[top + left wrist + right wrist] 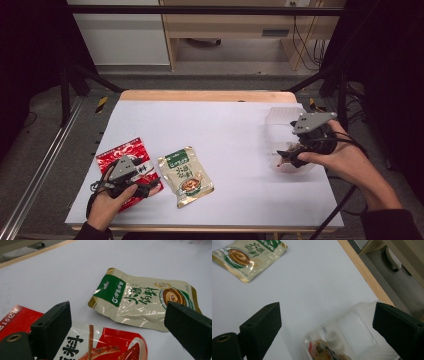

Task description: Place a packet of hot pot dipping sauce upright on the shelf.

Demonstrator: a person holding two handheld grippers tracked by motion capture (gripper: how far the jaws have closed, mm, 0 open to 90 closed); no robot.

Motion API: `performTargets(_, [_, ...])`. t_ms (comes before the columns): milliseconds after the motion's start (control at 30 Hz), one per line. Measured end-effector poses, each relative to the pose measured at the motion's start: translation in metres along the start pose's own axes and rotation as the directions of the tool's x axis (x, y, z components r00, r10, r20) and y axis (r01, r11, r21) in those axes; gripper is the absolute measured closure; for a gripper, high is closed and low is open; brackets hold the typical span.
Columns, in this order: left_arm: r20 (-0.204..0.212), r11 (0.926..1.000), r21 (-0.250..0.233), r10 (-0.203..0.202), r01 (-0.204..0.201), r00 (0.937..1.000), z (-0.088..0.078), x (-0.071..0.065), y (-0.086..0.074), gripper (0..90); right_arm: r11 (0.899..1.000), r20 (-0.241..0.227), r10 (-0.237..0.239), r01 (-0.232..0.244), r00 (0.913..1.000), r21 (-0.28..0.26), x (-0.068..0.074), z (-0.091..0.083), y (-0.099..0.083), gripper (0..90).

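A beige pouch with a green label [185, 175] [142, 298] [247, 257] lies flat on the white table [215, 135]. To its left a red pouch [121, 158] [82, 345] lies flat under my left gripper [145, 186] [120, 327], whose jaws stand wide open over its corner, empty. At the right, a clear plastic box [285, 120] [354, 332] holds a small pouch [324, 352]. My right gripper [289, 156] [327, 325] hovers over this box with its jaws wide apart and nothing in them.
The wooden far edge of the table [205, 95] [367, 272] borders the white surface. Black frame bars [75, 85] stand at both sides. Bare tabletop lies between the pouches and the box.
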State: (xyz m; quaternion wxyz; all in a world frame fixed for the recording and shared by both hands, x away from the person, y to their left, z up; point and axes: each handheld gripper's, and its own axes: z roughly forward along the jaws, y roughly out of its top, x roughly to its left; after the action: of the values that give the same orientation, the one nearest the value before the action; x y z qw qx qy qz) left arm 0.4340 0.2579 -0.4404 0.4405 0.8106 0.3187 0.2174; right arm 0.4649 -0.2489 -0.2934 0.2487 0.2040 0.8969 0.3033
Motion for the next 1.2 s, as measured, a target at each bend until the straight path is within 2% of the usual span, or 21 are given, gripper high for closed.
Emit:
performTargets(167, [-0.003, 1.0000, 0.002, 0.008, -0.008, 1.0000, 0.000, -0.002, 0.000, 7.3, 1.000, 0.011, -0.018, 0.018, 0.9998, -0.004, 0.027, 0.008, 0.016, 11.2])
performTargets(233, [-0.004, 0.9999, 0.004, 0.010, -0.010, 0.9999, 0.000, -0.003, 0.000, 7.3, 0.999, 0.002, -0.023, 0.024, 0.9997, -0.028, 0.039, 0.012, 0.020, 12.7])
performTargets(300, [-0.003, 0.9999, 0.007, 0.014, -0.014, 0.9999, 0.000, -0.003, 0.000, 7.3, 0.999, -0.004, -0.003, 0.003, 1.0000, -0.037, 0.050, 0.017, 0.024, 13.8])
performTargets(400, [-0.001, 0.9997, 0.013, 0.019, -0.019, 0.9998, 0.001, -0.003, 0.000, 7.3, 0.999, 0.014, 0.023, -0.022, 0.9996, -0.031, 0.065, 0.027, 0.027, 16.4])
performTargets(467, [0.002, 0.9996, 0.018, 0.020, -0.020, 0.9998, 0.002, -0.003, 0.000, 7.3, 0.998, 0.003, 0.034, -0.034, 0.9994, -0.046, 0.072, 0.035, 0.027, 20.0])
performTargets(500, [0.003, 0.9996, 0.019, 0.021, -0.021, 0.9998, 0.002, -0.003, 0.001, 7.2, 0.997, -0.009, 0.058, -0.058, 0.9983, -0.055, 0.078, 0.042, 0.028, 22.2])
performTargets(600, [0.010, 0.9996, 0.022, 0.018, -0.019, 0.9998, 0.003, -0.004, 0.001, 7.3, 0.995, -0.010, 0.076, -0.077, 0.9970, -0.066, 0.089, 0.056, 0.029, 23.6])
performTargets(767, [0.014, 0.9996, 0.021, 0.020, -0.021, 0.9997, 0.002, -0.004, 0.001, 7.1, 0.992, -0.039, 0.090, -0.093, 0.9952, -0.083, 0.110, 0.080, 0.030, 24.8])
performTargets(833, [0.013, 0.9998, 0.015, 0.016, -0.016, 0.9998, 0.001, -0.003, 0.002, 7.1, 0.988, -0.045, 0.116, -0.120, 0.9922, -0.095, 0.116, 0.089, 0.029, 25.7])
performTargets(1000, [0.009, 0.9998, 0.014, 0.013, -0.013, 0.9999, 0.001, -0.001, 0.002, 7.1, 0.981, -0.031, 0.151, -0.153, 0.9881, -0.122, 0.127, 0.118, 0.024, 25.8])
performTargets(1067, [0.008, 0.9997, 0.016, 0.020, -0.020, 0.9998, 0.001, 0.000, 0.002, 7.1, 0.973, -0.029, 0.180, -0.183, 0.9832, -0.141, 0.131, 0.128, 0.021, 27.0])
performTargets(1167, [0.009, 0.9997, 0.023, 0.011, -0.011, 0.9999, 0.004, 0.002, 0.005, 7.2, 0.963, -0.034, 0.211, -0.214, 0.9768, -0.163, 0.135, 0.137, 0.017, 27.7])
performTargets(1200, [0.012, 0.9996, 0.023, 0.014, -0.014, 0.9998, 0.004, 0.003, 0.006, 7.4, 0.962, -0.041, 0.214, -0.218, 0.9759, -0.162, 0.137, 0.141, 0.014, 27.7])
